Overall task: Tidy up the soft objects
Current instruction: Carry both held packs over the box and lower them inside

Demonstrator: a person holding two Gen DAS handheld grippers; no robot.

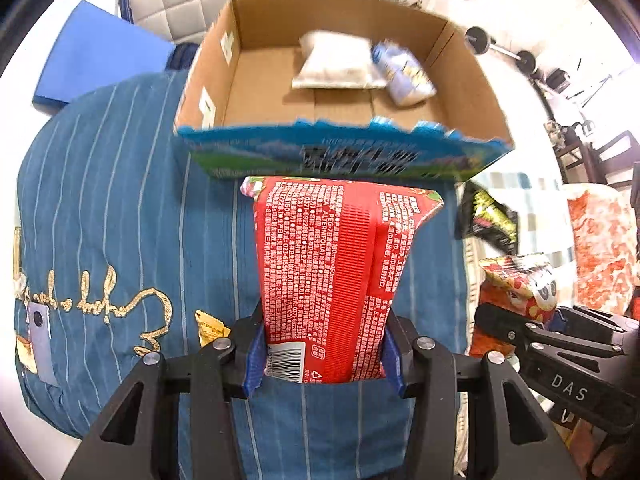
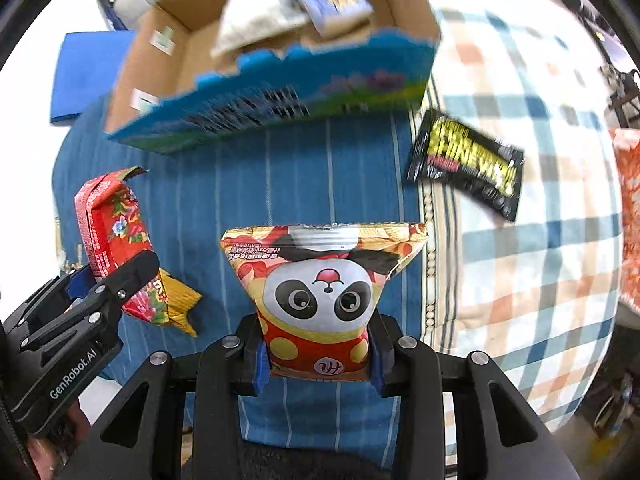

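Holding the red tissue pack [image 1: 332, 280] in my left gripper [image 1: 324, 354], jaws pinching its lower end, I have its long axis running straight ahead toward the cardboard box [image 1: 208, 92], whose near blue-printed wall sits just past the pack's far end. Inside lie a white pouch [image 1: 336, 62] and a pale blue packet [image 1: 404, 72]. To the right, my right gripper [image 2: 318, 354] clamps the panda snack bag [image 2: 324, 296] the same way, pointing at that box from slightly farther back. A black packet [image 2: 468, 164] lies on the plaid cushion [image 2: 540, 240].
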